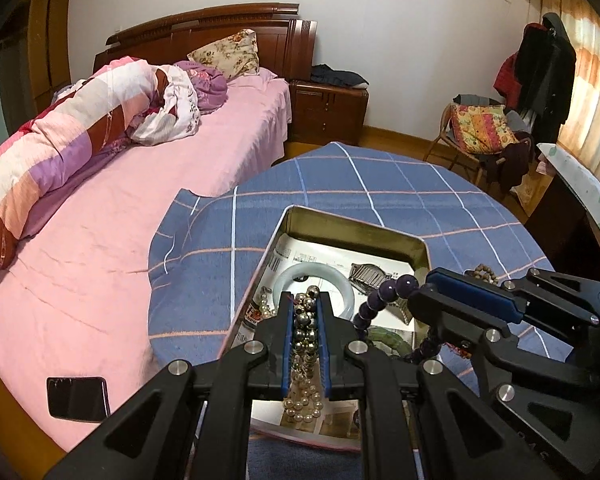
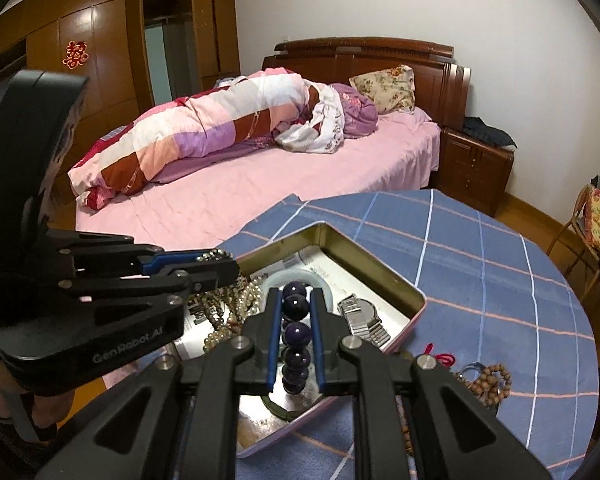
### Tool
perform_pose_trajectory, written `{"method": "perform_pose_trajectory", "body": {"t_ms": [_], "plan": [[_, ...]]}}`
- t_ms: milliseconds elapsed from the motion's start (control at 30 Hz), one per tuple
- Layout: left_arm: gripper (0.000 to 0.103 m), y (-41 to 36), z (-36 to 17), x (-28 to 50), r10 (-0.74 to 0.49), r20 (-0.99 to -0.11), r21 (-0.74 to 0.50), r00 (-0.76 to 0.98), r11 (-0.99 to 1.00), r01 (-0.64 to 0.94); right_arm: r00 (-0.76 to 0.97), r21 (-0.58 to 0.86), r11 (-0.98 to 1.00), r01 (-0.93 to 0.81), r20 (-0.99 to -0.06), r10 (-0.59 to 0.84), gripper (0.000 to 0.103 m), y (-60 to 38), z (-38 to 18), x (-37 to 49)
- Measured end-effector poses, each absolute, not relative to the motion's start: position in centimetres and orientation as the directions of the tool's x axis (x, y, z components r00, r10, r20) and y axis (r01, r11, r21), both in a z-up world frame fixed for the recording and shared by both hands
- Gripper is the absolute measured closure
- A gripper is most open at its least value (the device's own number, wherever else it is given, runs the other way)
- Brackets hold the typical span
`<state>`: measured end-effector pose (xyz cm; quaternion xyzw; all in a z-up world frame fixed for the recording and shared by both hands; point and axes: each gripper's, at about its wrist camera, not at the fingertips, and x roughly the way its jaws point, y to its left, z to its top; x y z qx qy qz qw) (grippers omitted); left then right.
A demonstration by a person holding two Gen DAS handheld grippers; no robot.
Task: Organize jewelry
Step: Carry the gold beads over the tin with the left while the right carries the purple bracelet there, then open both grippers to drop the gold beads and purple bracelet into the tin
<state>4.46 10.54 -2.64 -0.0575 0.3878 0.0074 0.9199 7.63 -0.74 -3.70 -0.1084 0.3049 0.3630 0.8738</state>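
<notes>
An open metal tin lined with printed paper sits on the blue checked tablecloth. My left gripper is shut on a strand of silver and pearl beads, held over the tin's near left part. My right gripper is shut on a purple bead bracelet, held over the tin. Inside lie a pale jade bangle, a metal watch and a green bangle.
A brown wooden bead string and a red cord lie on the cloth right of the tin. A bed stands to the left with a black phone on it. A chair stands at the far right.
</notes>
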Motion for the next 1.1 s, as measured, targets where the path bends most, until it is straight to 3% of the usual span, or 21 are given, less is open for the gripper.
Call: {"method": "perform_pose_trajectory", "body": {"t_ms": [767,833,867,900,967,1000,1100], "plan": [[0.091,10.5,-4.7,5.3,-0.028,-0.753,-0.094,0.657,0.993,-0.065,0.536,0.026,0.722,-0.691,-0.651,0.537,0.086,0.0,-5.9,7.6],[0.083,10.4,-4.7,5.3,-0.025,-0.755,-0.092,0.655,0.994,-0.067,0.538,0.041,0.726,-0.687,-0.643,0.545,0.084,-0.4,-5.8,7.7],[0.07,10.4,-4.7,5.3,-0.024,-0.752,-0.091,0.658,0.993,-0.069,0.537,0.047,0.726,-0.686,-0.64,0.549,0.079,-0.6,-5.8,7.8],[0.05,10.3,-4.6,5.2,-0.016,-0.748,-0.088,0.663,0.993,-0.076,0.539,0.05,0.728,-0.684,-0.637,0.55,0.072,-0.7,-5.7,7.8],[0.032,10.5,-4.2,4.9,0.02,-0.734,-0.077,0.678,0.991,-0.111,0.551,0.052,0.735,-0.677,-0.627,0.551,0.066,-1.2,-5.4,7.7],[0.031,10.7,-4.0,4.7,0.019,-0.724,-0.084,0.69,0.99,-0.114,0.554,0.057,0.737,-0.673,-0.622,0.554,0.059,-1.6,-5.2,7.7],[0.031,10.7,-3.5,4.4,0.007,-0.717,-0.095,0.698,0.99,-0.107,0.574,0.07,0.751,-0.657,-0.598,0.559,0.05,-3.4,-4.6,7.5]]}}
